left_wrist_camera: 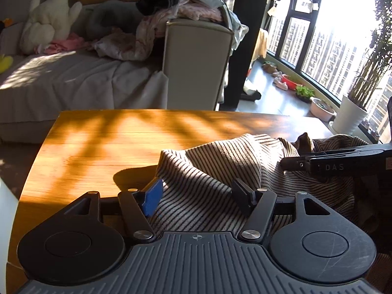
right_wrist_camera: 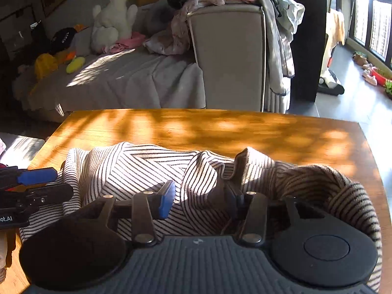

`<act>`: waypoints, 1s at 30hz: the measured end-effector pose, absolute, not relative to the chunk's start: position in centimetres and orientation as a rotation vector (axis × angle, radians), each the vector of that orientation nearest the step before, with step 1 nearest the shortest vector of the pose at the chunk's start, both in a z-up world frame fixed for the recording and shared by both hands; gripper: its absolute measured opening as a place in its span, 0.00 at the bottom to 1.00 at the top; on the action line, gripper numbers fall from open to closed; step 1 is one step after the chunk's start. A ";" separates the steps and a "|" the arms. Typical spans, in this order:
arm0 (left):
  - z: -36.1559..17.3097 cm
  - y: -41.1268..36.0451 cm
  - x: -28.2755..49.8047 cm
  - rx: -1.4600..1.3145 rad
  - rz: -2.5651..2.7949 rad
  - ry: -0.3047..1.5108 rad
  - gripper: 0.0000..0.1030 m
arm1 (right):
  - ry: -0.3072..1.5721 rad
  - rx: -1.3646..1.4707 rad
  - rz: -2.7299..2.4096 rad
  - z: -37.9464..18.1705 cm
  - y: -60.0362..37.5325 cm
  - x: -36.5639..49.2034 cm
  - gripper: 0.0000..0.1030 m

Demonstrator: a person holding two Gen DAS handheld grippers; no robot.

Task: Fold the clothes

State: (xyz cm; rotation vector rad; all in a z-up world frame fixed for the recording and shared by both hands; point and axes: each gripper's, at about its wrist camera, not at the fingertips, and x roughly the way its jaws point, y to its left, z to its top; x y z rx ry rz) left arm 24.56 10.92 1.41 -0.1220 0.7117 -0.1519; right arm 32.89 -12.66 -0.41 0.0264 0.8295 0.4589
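A brown-and-white striped garment [left_wrist_camera: 215, 166] [right_wrist_camera: 137, 166] lies crumpled on the near half of the wooden table [left_wrist_camera: 98, 142] [right_wrist_camera: 245, 127]. My left gripper [left_wrist_camera: 198, 193] is open just above the garment's left part, its blue pad and black finger wide apart and no cloth pinched. It shows at the left edge of the right wrist view [right_wrist_camera: 46, 183]. My right gripper [right_wrist_camera: 201, 198] hovers over the garment's middle with its jaws apart. Cloth lies under them and bunches against the right finger, and a fold stands up just beyond. From the left it appears side-on [left_wrist_camera: 291, 164].
Beyond the table stands a grey sofa [left_wrist_camera: 196, 56] [right_wrist_camera: 227, 56] piled with loose clothes [left_wrist_camera: 186, 12], with a white plush toy [left_wrist_camera: 51, 17] on it. A dark pillar [left_wrist_camera: 245, 36], potted plants [left_wrist_camera: 352, 112] and floor clutter line the window at right.
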 end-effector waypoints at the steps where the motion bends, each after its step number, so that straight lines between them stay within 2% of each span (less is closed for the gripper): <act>1: 1.4 11.2 24.5 -0.127 -0.151 0.710 0.69 | 0.818 0.028 0.487 -0.1 -12.2 32.7 0.04; 6: 1.7 12.6 24.4 -0.170 -0.136 0.705 0.71 | 0.632 0.031 0.518 4.8 -10.0 33.7 0.03; 11: 1.9 12.3 23.7 -0.171 -0.157 0.702 0.82 | 0.570 -0.160 0.362 4.2 -9.1 35.2 0.03; 16: 1.7 10.1 23.4 -0.164 -0.214 0.693 0.84 | 0.595 -0.134 0.335 3.6 -12.9 32.1 0.05; 18: 1.9 8.9 23.5 -0.158 -0.243 0.678 0.84 | 0.614 -0.161 0.350 3.5 -14.8 30.1 0.11; 23: 2.0 5.8 24.1 -0.168 -0.330 0.645 0.84 | 0.691 -0.220 0.420 2.5 -16.0 27.1 0.12; 30: -0.5 5.2 26.2 -0.139 -0.269 0.717 0.84 | 0.721 -0.247 0.310 -0.9 -15.3 30.1 0.16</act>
